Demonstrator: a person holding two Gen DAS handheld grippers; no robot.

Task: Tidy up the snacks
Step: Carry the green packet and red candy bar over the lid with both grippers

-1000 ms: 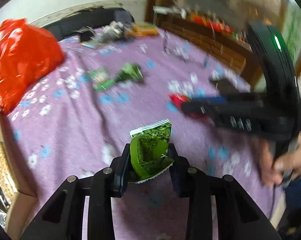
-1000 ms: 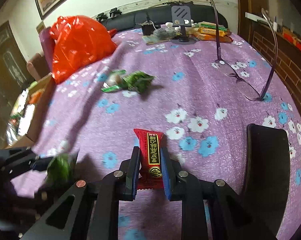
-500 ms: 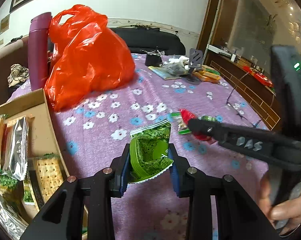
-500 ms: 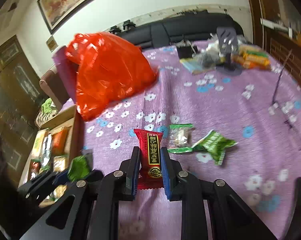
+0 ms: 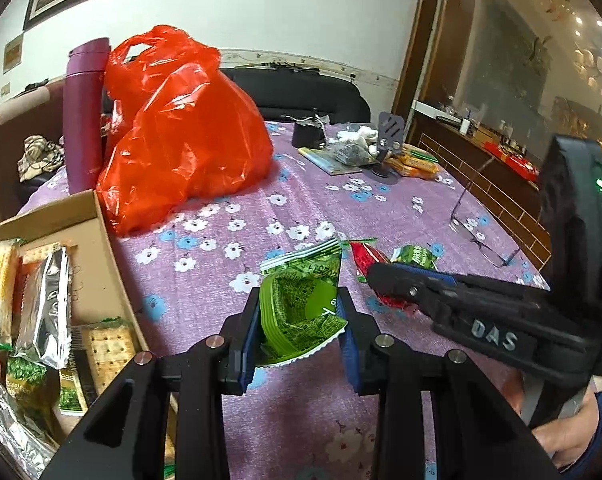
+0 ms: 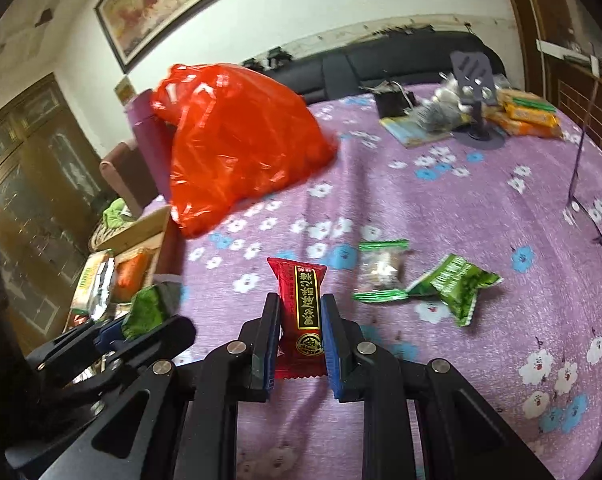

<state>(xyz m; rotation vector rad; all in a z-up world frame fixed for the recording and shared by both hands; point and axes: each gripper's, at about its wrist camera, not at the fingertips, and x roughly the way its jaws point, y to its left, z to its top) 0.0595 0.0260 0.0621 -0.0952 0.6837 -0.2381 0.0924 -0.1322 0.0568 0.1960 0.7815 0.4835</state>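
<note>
left tongs point(image 5: 299, 322) grip green pack point(image 5: 301, 304) | right tongs point(image 6: 300, 330) grip red pack point(image 6: 302, 312) | both light, crinkly, crushable; hold mid-body

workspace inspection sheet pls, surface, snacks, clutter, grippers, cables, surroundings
surface: purple flowered tablecloth.
job's things: green crinkled snack packet in left gripper; red wrapped candy bar in right gripper; clear green-edged packet and green foil packet lie on the cloth; open cardboard box holds crackers.
clutter: orange plastic bag, purple cylinder, wire-framed glasses, grey phone stand.
grippers: both jaws shut on packets.
cables: nothing seen.
surroundings: black sofa, framed painting.
</note>
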